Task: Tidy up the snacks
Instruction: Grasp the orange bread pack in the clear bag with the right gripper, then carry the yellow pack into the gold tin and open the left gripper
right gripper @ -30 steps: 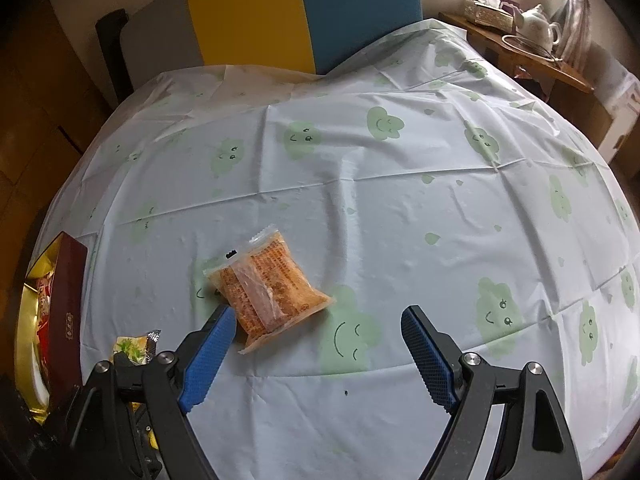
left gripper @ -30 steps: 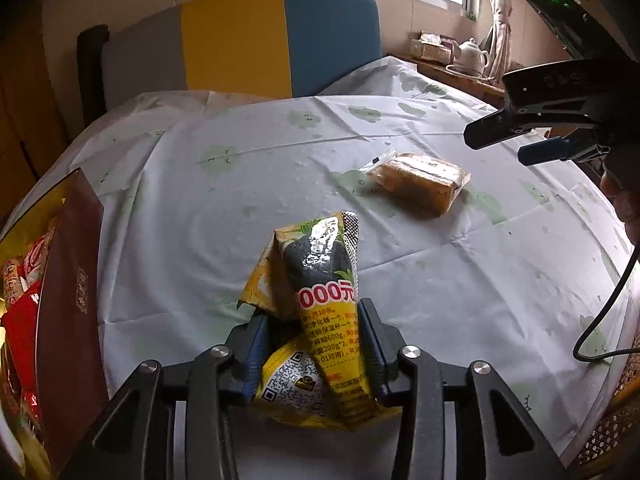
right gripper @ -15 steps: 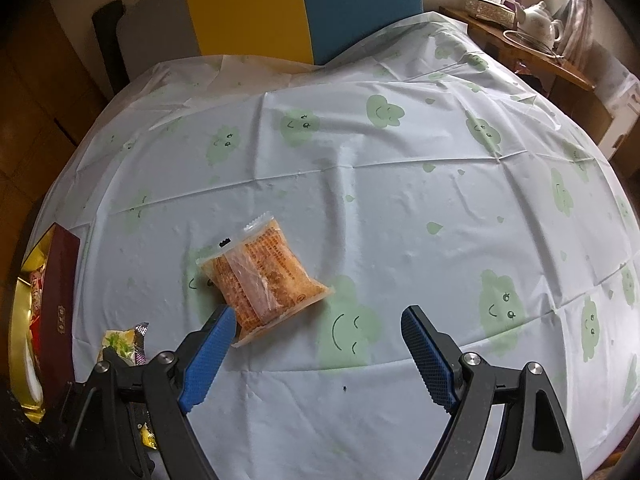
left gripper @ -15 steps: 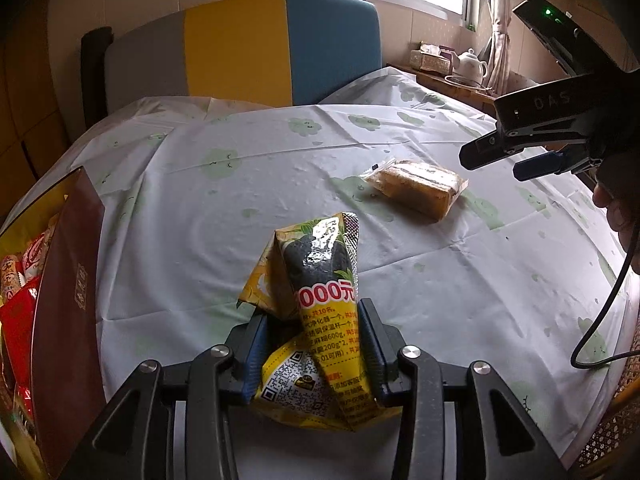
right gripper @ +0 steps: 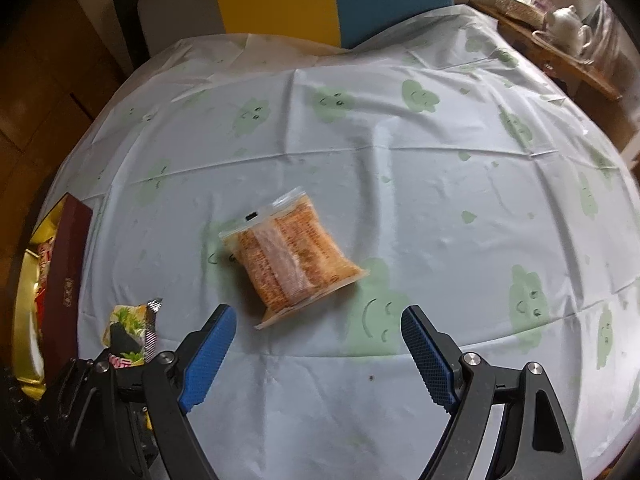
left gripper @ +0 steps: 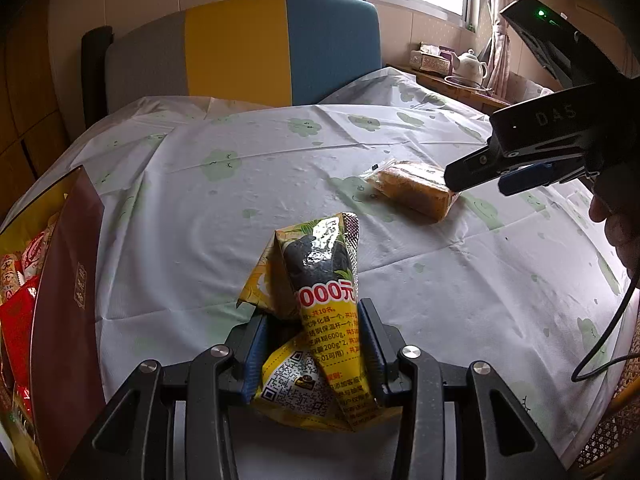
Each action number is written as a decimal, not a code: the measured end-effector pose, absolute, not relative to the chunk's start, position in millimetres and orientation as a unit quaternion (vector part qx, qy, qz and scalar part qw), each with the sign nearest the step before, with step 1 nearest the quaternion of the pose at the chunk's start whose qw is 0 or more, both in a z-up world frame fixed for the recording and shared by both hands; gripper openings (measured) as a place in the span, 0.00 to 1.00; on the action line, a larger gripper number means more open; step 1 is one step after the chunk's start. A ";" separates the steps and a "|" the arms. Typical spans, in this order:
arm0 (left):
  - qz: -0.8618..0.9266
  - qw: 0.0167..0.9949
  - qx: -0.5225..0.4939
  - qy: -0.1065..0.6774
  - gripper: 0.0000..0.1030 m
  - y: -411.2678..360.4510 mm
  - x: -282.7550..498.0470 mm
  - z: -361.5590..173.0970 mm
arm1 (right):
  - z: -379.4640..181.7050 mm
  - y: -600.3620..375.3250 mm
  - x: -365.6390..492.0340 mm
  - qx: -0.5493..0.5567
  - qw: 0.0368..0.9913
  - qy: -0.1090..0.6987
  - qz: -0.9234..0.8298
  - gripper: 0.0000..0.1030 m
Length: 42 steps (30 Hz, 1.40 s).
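Left gripper [left gripper: 312,344] clamped on a crumpled yellow pouch [left gripper: 316,300], light and slippery; right gripper [right gripper: 316,354], jaws apart, above the clear cracker pack [right gripper: 290,258] lying on the counter [right gripper: 440,184]: soft film, brittle contents, best pinched across its width.

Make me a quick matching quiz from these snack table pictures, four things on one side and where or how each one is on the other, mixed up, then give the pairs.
Things:
1. yellow snack packet
2. orange cracker pack
3. maroon box
4. right gripper

States:
A. open, above the tablecloth
B. lying flat on the cloth, not held
C. at the table's left edge, snacks inside
D. clamped in the left gripper

Pairs: 1-D, 2-B, 3-C, 4-A
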<state>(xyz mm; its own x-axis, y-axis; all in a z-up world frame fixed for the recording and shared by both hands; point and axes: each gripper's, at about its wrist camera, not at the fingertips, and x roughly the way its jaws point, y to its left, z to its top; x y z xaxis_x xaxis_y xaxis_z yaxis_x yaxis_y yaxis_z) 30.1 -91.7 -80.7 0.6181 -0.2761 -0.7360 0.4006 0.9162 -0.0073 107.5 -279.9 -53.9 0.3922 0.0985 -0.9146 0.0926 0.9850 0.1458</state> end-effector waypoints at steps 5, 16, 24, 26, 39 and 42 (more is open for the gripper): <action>-0.191 0.896 0.074 0.394 0.42 -90.7 30.9 -80.8 | -57.8 -271.8 111.0 0.077 0.825 0.559 0.029 0.88; -0.198 0.895 0.065 0.395 0.42 -86.2 33.8 -81.8 | -58.9 -237.9 150.5 -0.066 0.827 0.556 0.053 0.97; -0.199 0.895 0.063 0.395 0.42 -86.3 34.0 -82.0 | -78.4 -236.1 154.3 -0.080 0.802 0.588 0.059 0.59; -0.199 0.895 0.063 0.395 0.42 -86.1 34.0 -82.0 | -69.3 -230.7 140.7 -0.084 0.810 0.575 0.073 0.59; -0.205 0.878 0.062 0.428 0.39 -86.3 43.2 -73.8 | -89.6 -221.9 90.0 -0.055 0.806 0.583 0.088 0.60; -0.205 0.870 0.046 0.446 0.38 -80.7 44.0 -68.3 | -91.0 -223.5 95.0 -0.062 0.810 0.577 0.085 0.60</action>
<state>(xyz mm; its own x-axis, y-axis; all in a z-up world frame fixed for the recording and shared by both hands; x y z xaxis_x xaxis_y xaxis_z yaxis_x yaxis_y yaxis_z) 44.0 -80.7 -68.3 0.5182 -0.3152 -0.7951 0.3975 0.9119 -0.1024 95.0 -223.5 -91.0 0.3200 0.0664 -0.9451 -0.2097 0.9778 -0.0023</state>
